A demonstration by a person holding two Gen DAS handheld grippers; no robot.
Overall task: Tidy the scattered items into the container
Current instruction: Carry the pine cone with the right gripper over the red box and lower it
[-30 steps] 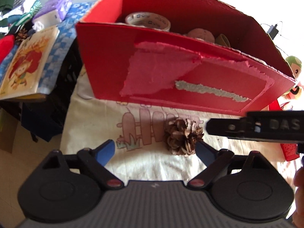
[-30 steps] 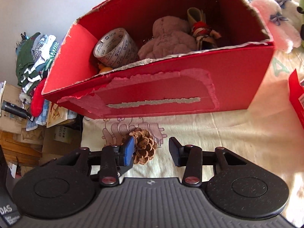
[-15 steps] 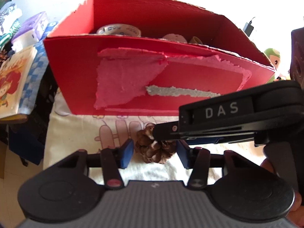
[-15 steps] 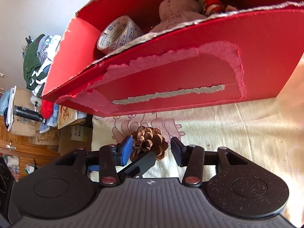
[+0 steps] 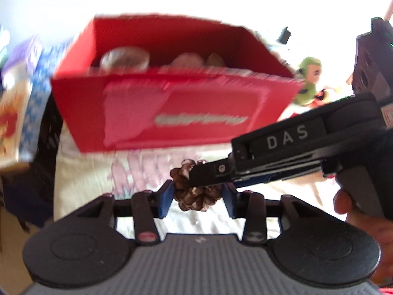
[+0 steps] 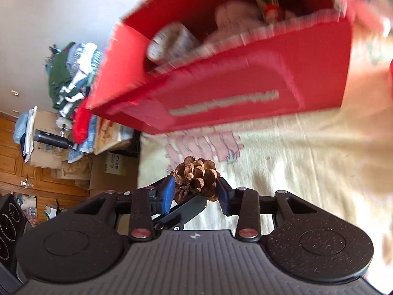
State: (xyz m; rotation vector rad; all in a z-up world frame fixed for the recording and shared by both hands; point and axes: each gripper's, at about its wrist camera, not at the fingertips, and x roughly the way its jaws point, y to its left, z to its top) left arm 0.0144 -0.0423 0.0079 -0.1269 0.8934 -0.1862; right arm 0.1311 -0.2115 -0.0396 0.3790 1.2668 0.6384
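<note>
A brown pine cone sits between the blue pads of both grippers, lifted above the cream cloth. My left gripper is shut on the cone from its sides. My right gripper is shut on it too and reaches across the left wrist view. The red cardboard box stands just beyond, open at the top, holding a tape roll, a beige plush and a small figure. The view is blurred by motion.
A green plush doll lies right of the box. A picture book and blue checked cloth are at the left. Piled clothes, cardboard boxes and wooden cabinets stand off the table's left edge.
Both grippers closed in around the pine cone and shut on it. The cone has come up off the cloth, and the box now looks lower and farther away.
</note>
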